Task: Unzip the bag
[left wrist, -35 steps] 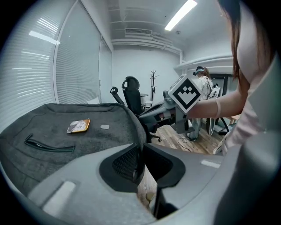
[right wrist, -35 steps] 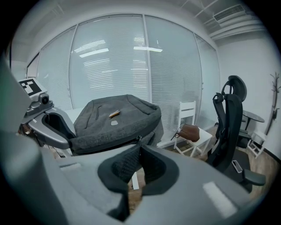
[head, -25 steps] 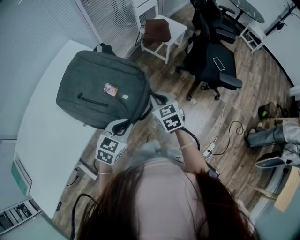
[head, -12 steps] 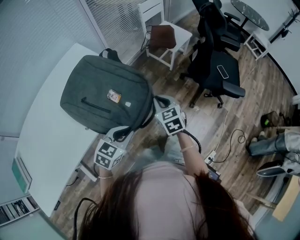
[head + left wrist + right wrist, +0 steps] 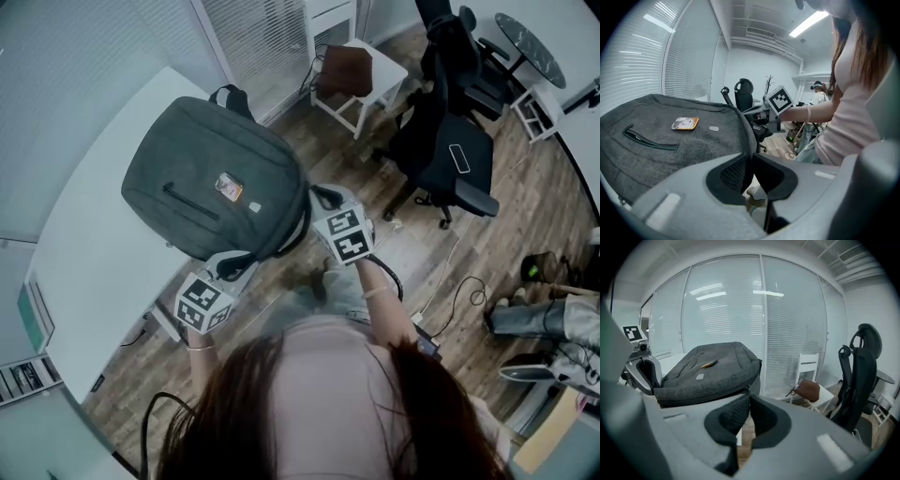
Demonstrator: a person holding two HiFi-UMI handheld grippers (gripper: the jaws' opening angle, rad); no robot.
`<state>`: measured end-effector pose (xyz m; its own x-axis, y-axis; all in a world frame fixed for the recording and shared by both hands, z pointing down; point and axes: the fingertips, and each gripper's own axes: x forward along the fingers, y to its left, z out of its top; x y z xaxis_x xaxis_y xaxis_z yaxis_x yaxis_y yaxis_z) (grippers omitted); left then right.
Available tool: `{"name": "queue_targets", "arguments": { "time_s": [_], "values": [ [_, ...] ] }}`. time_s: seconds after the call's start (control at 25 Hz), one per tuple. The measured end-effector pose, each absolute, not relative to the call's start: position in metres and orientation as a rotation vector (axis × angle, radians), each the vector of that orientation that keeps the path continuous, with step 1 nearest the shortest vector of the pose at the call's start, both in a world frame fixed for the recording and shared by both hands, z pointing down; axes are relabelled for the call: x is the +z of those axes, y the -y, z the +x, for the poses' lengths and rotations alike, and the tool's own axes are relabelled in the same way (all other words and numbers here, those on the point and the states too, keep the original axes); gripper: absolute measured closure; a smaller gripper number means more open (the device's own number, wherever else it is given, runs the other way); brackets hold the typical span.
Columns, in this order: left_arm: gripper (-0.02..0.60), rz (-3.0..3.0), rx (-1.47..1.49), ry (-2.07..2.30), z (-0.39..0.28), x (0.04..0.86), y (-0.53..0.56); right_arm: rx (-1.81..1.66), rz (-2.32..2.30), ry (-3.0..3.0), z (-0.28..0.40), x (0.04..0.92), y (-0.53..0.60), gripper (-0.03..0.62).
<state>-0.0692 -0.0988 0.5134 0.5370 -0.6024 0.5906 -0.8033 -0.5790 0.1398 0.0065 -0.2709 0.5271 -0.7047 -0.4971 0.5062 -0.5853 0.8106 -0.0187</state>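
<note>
The bag (image 5: 202, 183) lies on the tabletop (image 5: 84, 262), its near end overhanging. Your left gripper (image 5: 230, 265) has its jaws pinching the bag's edge. Your right gripper (image 5: 323, 202) has its jaws closed on the zip (image 5: 748, 391).

Beneath me a white curved table (image 5: 94, 281) stands on brown wood-plank floor (image 5: 506, 234); a black swivel office chair (image 5: 464, 159) nearby; white slatted window blinds (image 5: 248, 37) behind.

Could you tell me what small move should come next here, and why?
Probably draw the right gripper slowly along the zipper line, away from the left gripper. The right jaws look shut on the zipper pull at the side of the backpack, the zipper looks closed, and the left jaws seem to pinch its edge, bracing it.
</note>
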Motion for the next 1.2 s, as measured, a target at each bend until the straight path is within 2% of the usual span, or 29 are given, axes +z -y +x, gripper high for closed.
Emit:
{"name": "queue_targets", "arguments": {
  "time_s": [1.2],
  "values": [
    [0.525,2.225,0.643,1.253,-0.076,0.520,0.104,0.117,0.494,2.574,-0.024,0.525,0.336,0.582]
  ]
}}
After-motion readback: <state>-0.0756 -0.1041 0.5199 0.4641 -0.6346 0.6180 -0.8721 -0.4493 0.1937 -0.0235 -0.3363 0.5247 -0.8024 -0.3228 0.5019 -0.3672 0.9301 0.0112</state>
